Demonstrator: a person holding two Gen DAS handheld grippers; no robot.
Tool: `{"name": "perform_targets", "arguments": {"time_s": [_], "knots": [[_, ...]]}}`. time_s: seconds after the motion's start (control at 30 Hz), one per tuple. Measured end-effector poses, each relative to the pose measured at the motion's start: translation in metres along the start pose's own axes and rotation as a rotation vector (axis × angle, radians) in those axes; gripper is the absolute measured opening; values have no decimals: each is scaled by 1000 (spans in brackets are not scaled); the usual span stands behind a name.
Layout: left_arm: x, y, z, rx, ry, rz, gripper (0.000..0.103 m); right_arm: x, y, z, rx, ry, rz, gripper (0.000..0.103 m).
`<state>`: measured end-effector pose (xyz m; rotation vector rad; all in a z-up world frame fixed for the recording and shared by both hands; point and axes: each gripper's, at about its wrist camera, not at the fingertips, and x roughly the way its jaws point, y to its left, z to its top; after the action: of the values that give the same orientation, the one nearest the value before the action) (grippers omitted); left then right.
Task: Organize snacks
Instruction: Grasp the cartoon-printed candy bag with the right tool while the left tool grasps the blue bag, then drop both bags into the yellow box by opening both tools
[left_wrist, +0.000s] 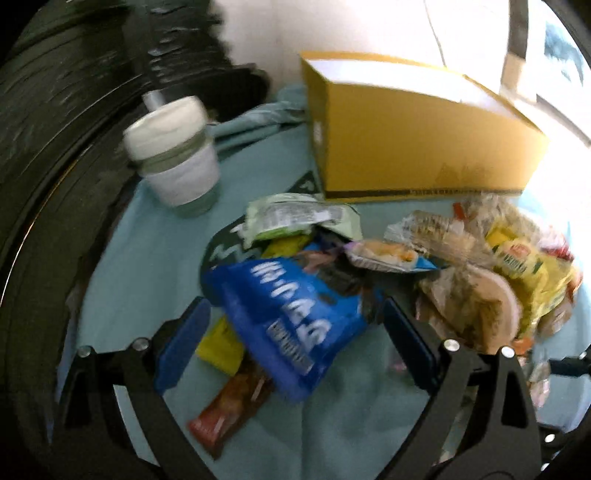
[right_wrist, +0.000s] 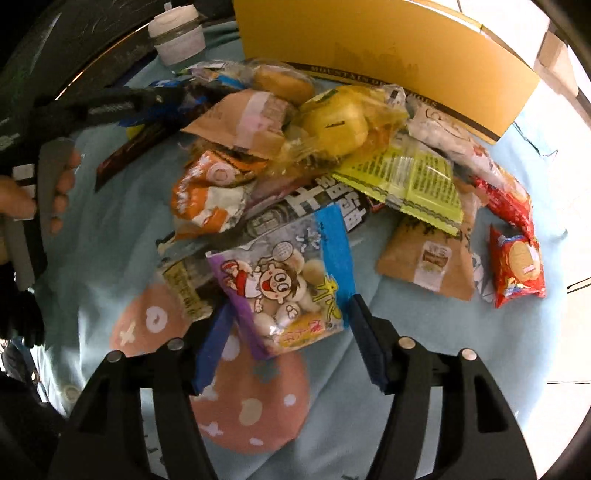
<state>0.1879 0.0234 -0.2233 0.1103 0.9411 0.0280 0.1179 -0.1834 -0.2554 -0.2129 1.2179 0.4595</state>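
- A yellow cardboard box (left_wrist: 424, 147) is seen at the far edge of the pale blue cloth (left_wrist: 155, 258); it is judged to be the likely container, with its long axis running left to right across the back of the scene.
- The snack pile (right_wrist: 332, 155) is heaped just in front of the box, with packets overlapping; a pull on 1 packet could drag or topple its neighbours.
- The blue cookie bag (left_wrist: 295, 310) lies between the pads of the left gripper (left_wrist: 295, 332), long axis running from upper left to lower right, print upside down to the camera. The jaws are spread and no pressing on the bag is seen. A yellow packet (left_wrist: 219, 345) and a red-brown bar (left_wrist: 231, 410) are partly tucked under it and could be caught in a close.
- The cartoon snack packet (right_wrist: 284, 280) sits between the pads of the right gripper (right_wrist: 290, 339), long axis running toward the pile. The jaws are parted; whether the pads touch it cannot be told. Its slick film could slip or crumple if pinched at a corner.
- A lidded white cup (left_wrist: 173, 147) stands left of the box and could be knocked by a swing.
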Motion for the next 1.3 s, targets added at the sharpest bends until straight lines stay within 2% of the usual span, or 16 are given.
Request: {"name": "perform_targets", "arguments": {"time_s": [0.07, 0.1, 0.13, 0.2, 0.33, 0.53, 0.77, 0.8, 0.83, 0.9, 0.93, 0.97, 1.0, 1.03, 1.13, 1.3], "knots": [[12, -7, 1, 40, 14, -1, 86, 5, 0, 1, -4, 6, -1, 60], [14, -9, 1, 52, 12, -24, 71, 4, 0, 2, -4, 3, 1, 53], [13, -11, 3, 60, -1, -34, 63, 4, -1, 2, 2, 3, 9, 47], [8, -13, 4, 50, -20, -86, 56, -1, -7, 1, 21, -3, 25, 37], [0, -10, -3, 13, -34, -174, 35, -18, -19, -3, 100, -51, 75, 31], [-9, 5, -22, -59, -42, -248, 32, -41, -31, -9, 155, -105, 122, 30], [-6, -7, -20, 14, -63, -209, 35, -48, -30, -12, 168, -105, 131, 30], [-1, -11, -18, 28, -43, -189, 47, -47, -28, -11, 167, -104, 130, 30], [5, -14, -16, 42, -11, -170, 75, -49, -28, -14, 165, -105, 130, 30], [18, -17, -15, 41, 31, -64, 97, -52, -27, -14, 164, -106, 132, 30], [18, -14, -13, 26, 24, -80, 95, -54, -27, -13, 162, -110, 129, 30], [18, -13, -13, 17, 18, -118, 87, -54, -27, -12, 162, -113, 126, 30], [17, -14, -13, 27, 11, -130, 71, -54, -26, -10, 160, -115, 124, 30], [15, -16, -12, 48, -3, -146, 63, -55, -27, -10, 161, -119, 121, 30], [5, -18, -13, 66, -16, -185, 54, -58, -31, -14, 178, -122, 117, 30], [-26, 1, -13, -77, -73, -209, 52, -67, -27, -11, 177, -156, 129, 30]]}}
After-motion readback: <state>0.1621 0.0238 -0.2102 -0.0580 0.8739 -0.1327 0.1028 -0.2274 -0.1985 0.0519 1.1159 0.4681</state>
